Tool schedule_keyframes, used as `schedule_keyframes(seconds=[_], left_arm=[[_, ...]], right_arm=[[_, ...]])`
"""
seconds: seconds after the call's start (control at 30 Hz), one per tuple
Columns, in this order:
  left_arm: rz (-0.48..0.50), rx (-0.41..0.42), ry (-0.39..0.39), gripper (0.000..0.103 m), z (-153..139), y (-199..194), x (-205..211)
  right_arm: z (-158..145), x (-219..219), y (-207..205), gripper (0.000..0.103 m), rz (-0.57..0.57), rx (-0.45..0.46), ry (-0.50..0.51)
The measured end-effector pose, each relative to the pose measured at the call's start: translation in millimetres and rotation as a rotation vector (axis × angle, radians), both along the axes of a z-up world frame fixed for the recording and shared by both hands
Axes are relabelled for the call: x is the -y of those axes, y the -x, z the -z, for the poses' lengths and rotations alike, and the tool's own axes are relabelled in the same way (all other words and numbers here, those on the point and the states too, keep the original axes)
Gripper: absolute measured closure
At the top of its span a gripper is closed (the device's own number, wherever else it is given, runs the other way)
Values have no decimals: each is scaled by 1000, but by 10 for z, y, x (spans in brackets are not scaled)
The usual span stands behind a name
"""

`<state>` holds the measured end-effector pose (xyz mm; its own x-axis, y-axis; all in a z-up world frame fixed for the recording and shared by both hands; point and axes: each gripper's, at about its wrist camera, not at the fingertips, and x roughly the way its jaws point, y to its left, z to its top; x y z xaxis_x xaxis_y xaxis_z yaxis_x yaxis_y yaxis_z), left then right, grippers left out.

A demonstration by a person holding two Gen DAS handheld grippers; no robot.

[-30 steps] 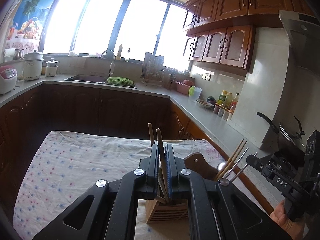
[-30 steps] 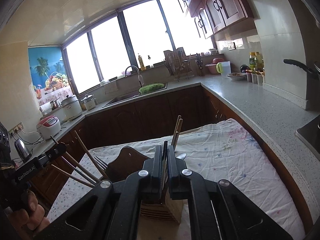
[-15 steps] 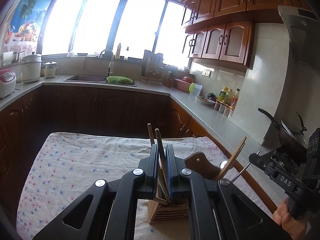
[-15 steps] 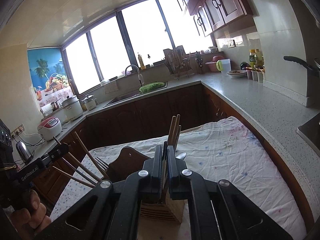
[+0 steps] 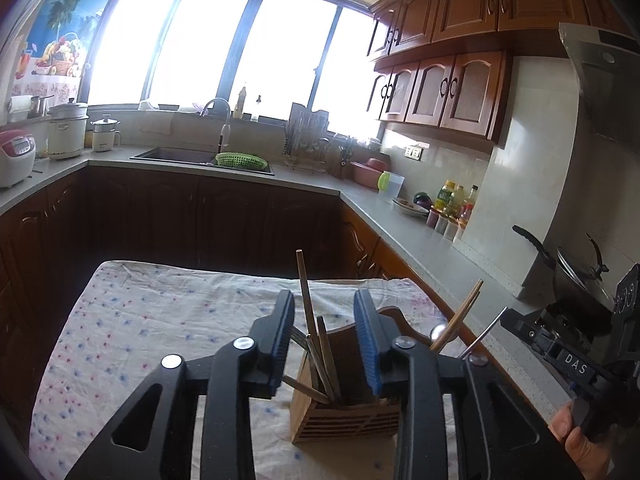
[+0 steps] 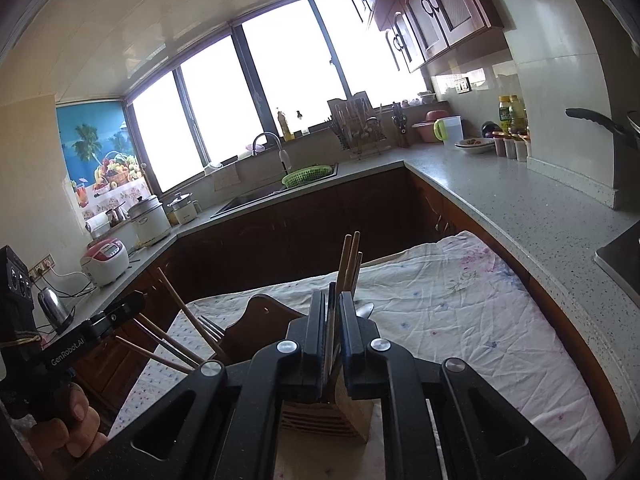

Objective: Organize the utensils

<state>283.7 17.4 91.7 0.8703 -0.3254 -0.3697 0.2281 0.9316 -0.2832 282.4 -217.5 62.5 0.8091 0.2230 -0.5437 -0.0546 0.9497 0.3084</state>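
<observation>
Releasing chopsticks [image 5: 310, 320] into the wooden holder [image 5: 346, 416], which stands on the flowered cloth [image 5: 160, 320] near its near edge. Left gripper [image 5: 324, 340] has just been opening; jaws spread, sticks loose between the pads, touching neither. Right gripper [image 6: 332, 336] has also begun opening, jaws only slightly apart with a dark, thin utensil [image 6: 330, 320] between them; contact hard to judge. Best to open fully, then lift straight up so nothing snags or tips the holder.

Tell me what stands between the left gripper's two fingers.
In the left wrist view, the left gripper, whose jaws have just been opening, has wooden chopsticks standing free between them, stuck in the wooden utensil holder.
</observation>
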Motion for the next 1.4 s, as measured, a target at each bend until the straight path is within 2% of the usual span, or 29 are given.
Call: schedule_keyframes(seconds=[0.03, 0.07, 0.13, 0.2, 0.3, 0.33, 0.6, 0.8, 0.93, 1.07, 1.2, 1.4], left_arm=[[-6, 10, 9, 58, -20, 45, -24], [-12, 18, 17, 49, -29, 98, -50], [-32, 30, 32, 37, -57, 208, -124], [-62, 34, 48, 16, -47, 349, -202], [-98, 41, 55, 4, 21, 594, -292], [-109, 37, 52, 2, 57, 671, -295], [-140, -33, 55, 1, 410, 1323, -288], [-145, -86, 23, 1, 493, 1628, -262], [-157, -103, 27, 1, 496, 1768, -334], [-159, -101, 12, 1, 498, 1924, -353], [-152, -74, -14, 1, 435, 2070, -356], [-163, -14, -102, 1, 478, 2316, -285]], right_arm=[[-23, 18, 22, 83, 5, 7, -6], [-45, 46, 50, 76, 9, 16, -13], [-108, 87, 122, 51, 19, 40, -29], [-167, 125, 218, 40, 29, 68, -39], [-230, 171, 401, 14, 43, 115, -49], [-239, 179, 468, 10, 46, 128, -48], [-66, 100, 1004, 7, 33, 121, -22], [92, -36, 1396, 6, 0, 103, 36], [178, -78, 1654, 4, -7, 103, 33], [236, -108, 1842, 3, -3, 106, 44], [150, -112, 1884, 3, -6, 114, 59], [8, -185, 2092, 0, 6, 190, 126]])
